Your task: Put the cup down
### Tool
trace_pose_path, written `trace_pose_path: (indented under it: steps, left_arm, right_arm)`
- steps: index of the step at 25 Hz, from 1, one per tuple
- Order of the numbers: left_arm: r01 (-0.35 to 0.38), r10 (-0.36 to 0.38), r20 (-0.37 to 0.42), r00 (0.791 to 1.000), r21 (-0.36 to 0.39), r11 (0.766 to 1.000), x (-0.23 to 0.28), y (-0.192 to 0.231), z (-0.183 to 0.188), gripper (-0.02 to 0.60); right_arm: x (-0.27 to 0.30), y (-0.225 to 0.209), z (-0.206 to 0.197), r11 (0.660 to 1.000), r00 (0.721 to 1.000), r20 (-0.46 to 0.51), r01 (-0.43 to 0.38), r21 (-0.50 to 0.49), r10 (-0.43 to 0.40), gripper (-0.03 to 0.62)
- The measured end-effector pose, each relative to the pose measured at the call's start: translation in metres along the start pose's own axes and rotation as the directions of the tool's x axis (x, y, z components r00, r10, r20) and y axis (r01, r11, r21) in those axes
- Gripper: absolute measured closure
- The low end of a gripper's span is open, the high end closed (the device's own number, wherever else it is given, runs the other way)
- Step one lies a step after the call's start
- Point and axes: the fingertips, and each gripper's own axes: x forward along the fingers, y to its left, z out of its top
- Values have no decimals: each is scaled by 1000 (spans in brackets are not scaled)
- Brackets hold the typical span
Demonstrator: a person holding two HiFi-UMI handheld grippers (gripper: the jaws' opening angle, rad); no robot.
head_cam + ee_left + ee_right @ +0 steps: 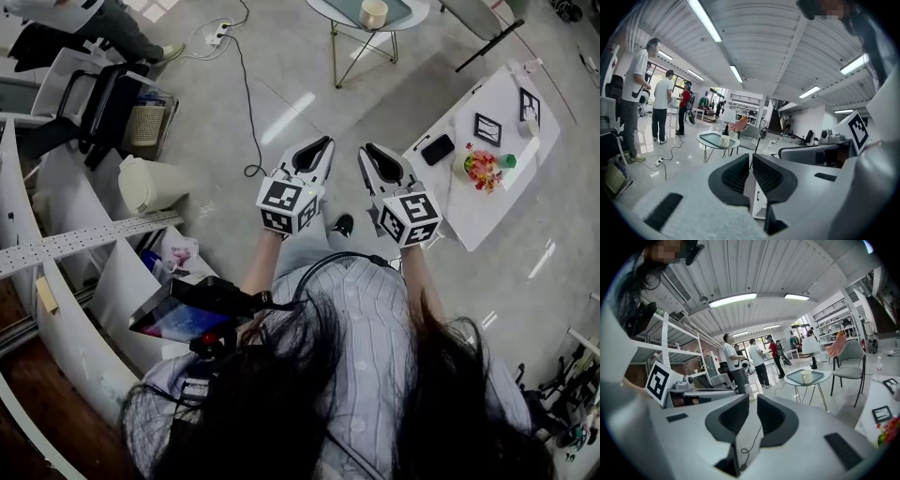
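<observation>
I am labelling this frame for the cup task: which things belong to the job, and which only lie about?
Job: cream cylindrical cup on the round glass-topped table; left gripper and right gripper, both shut, empty.
Lying about: flat black phone; red flower bunch; pale plastic bin.

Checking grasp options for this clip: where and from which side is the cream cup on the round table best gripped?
Probably its side wall at mid-height, approached level from the open near side. The cream cup stands upright and alone on the round table, a plain cylinder with no handle visible.
</observation>
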Motion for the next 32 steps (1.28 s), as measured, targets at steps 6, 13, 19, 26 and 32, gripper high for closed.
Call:
trace_pose_path:
  steps: [6,13,19,26,32]
  left_arm:
    - [-4,4,-15,1000,-6,1000,-12,-31,-11,548]
    - [12,-11,-47,999,15,1000,-10,-55,-16,548]
    - [16,-15,-50,999,8,1000,-12,-63,-19,548]
    - [64,-61,-64,996,53,997,-7,-75,-17,548]
    - [71,-66,-58,996,79,994,-8,-69,-11,548]
  right_arm:
    - [-26,3,-6,1000,1000,8,-14,-9,14,530]
    - [-52,-1,-7,1000,1000,29,4,-3,-4,536]
    - [-72,-5,-11,999,998,45,42,10,-42,537]
    - [-76,-10,-8,998,995,71,62,24,-64,537]
    - [-69,-6,-5,998,996,68,60,16,-61,537]
